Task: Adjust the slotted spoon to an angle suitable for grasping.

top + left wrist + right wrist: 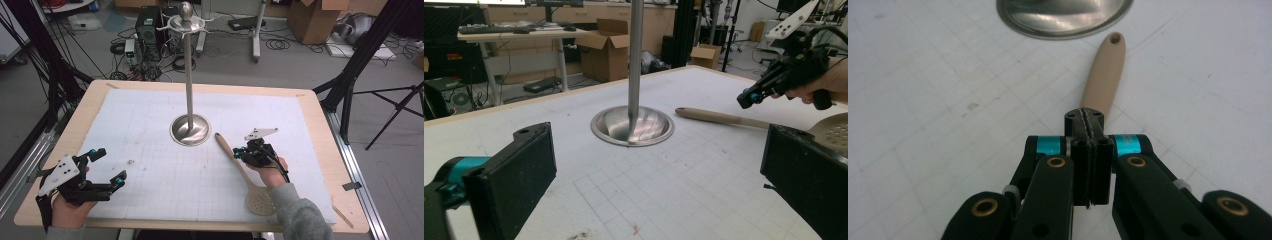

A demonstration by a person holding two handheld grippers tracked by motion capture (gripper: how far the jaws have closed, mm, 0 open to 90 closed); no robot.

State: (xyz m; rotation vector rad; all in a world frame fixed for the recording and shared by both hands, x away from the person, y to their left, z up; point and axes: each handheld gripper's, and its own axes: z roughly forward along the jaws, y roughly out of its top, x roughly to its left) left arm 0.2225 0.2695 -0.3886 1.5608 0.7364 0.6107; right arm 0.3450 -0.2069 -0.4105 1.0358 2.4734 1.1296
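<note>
A wooden slotted spoon (245, 172) lies flat on the white grid mat (165, 170), its handle end pointing at the steel hook stand (190, 130) and its perforated head (261, 201) near the front edge. My right gripper (237, 152) hovers just over the handle (1103, 70), with the jaws pressed together and nothing between them. In the left gripper view it (748, 96) hangs a little above the handle (719, 117). My left gripper (112, 164) rests at the front left, wide open and empty, facing the stand's base (631, 125).
The stand's tall pole (189, 75) rises from the mat's middle to a ring of hooks (186, 22). The wooden table edge (55, 150) frames the mat. Beyond lie floor cables, cardboard boxes (312, 20) and black tripod legs (350, 75).
</note>
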